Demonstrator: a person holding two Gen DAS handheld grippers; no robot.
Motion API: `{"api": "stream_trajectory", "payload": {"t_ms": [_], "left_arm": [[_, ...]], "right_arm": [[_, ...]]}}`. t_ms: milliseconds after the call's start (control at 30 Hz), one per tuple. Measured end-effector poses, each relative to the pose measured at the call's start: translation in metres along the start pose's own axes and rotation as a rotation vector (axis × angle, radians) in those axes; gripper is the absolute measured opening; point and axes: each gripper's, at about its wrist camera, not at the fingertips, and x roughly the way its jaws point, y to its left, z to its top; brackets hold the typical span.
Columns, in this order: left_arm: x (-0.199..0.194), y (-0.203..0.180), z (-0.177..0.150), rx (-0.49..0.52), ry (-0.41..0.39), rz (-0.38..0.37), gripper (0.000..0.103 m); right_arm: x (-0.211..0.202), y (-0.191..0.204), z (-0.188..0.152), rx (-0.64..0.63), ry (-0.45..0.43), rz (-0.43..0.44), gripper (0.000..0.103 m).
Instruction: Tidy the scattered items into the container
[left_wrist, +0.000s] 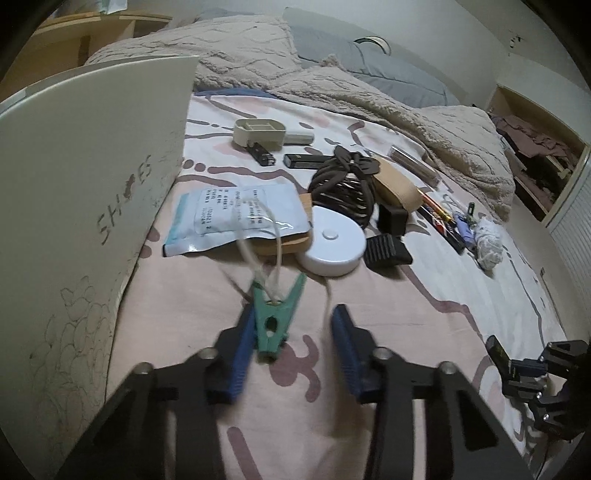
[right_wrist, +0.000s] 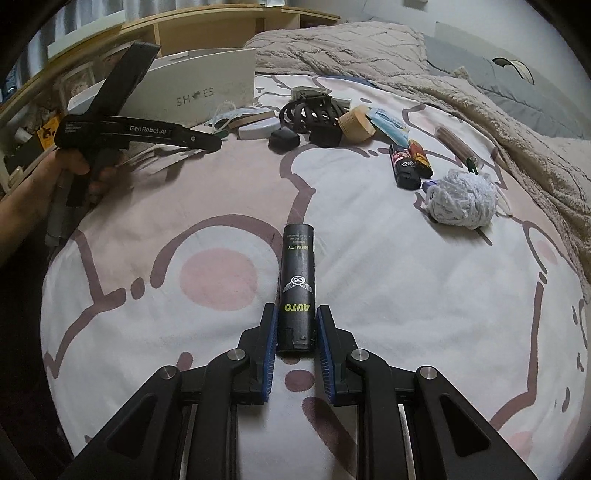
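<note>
Green clothespin: on bedsheet, between blurred blue pads.
Black tube: lengthwise, base clamped.
Box: white, marked "SHOES".

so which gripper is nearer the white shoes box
Left. The left gripper, with the green clothespin against its left finger, sits right beside the white shoes box. The right gripper, clamped on the black tube, is farther back across the bed.
</note>
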Motion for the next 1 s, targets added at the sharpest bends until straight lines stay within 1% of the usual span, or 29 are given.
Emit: {"api": "stream_trajectory", "payload": {"t_ms": [33, 67, 267, 533, 600, 667, 700, 733, 767, 800, 833, 967, 1000], "left_arm": [[-0.001, -0.002, 0.000, 0.012, 0.001, -0.005, 0.024], [-0.002, -0.005, -0.001, 0.026, 0.002, -0.014, 0.020], [-0.008, -0.030, -0.015, 0.134, 0.035, -0.049, 0.019], [-0.026, -0.054, -0.040, 0.216, 0.081, -0.130, 0.019], [-0.030, -0.060, -0.046, 0.248, 0.089, -0.139, 0.019], [-0.034, -0.064, -0.050, 0.273, 0.100, -0.152, 0.019], [-0.036, -0.065, -0.051, 0.282, 0.105, -0.153, 0.020], [-0.036, -0.065, -0.052, 0.293, 0.113, -0.152, 0.027], [-0.037, -0.064, -0.053, 0.301, 0.121, -0.151, 0.032], [-0.038, -0.063, -0.053, 0.303, 0.125, -0.150, 0.042], [-0.040, -0.062, -0.054, 0.306, 0.127, -0.147, 0.047], [-0.044, -0.063, -0.059, 0.367, 0.120, -0.091, 0.050], [-0.044, -0.064, -0.060, 0.379, 0.115, -0.076, 0.053]], "right_arm": [[-0.001, 0.001, 0.000, 0.001, 0.000, 0.001, 0.021], [-0.001, 0.000, 0.000, 0.004, 0.000, 0.004, 0.022], [0.001, -0.003, 0.000, 0.018, 0.000, 0.017, 0.022], [0.002, -0.004, 0.000, 0.018, 0.001, 0.010, 0.023], [0.002, -0.004, 0.000, 0.021, 0.002, 0.006, 0.025], [0.002, -0.006, 0.000, 0.033, 0.003, -0.003, 0.033], [0.002, -0.008, 0.000, 0.043, 0.003, -0.006, 0.036], [0.003, -0.010, 0.000, 0.053, 0.004, -0.006, 0.039], [0.003, -0.011, 0.000, 0.060, 0.004, -0.003, 0.040], [0.003, -0.012, 0.000, 0.062, 0.005, -0.001, 0.040], [0.003, -0.012, 0.000, 0.062, 0.005, -0.002, 0.040], [0.003, -0.011, 0.000, 0.056, 0.005, -0.012, 0.041], [0.003, -0.011, 0.000, 0.057, 0.005, -0.013, 0.041]]}}
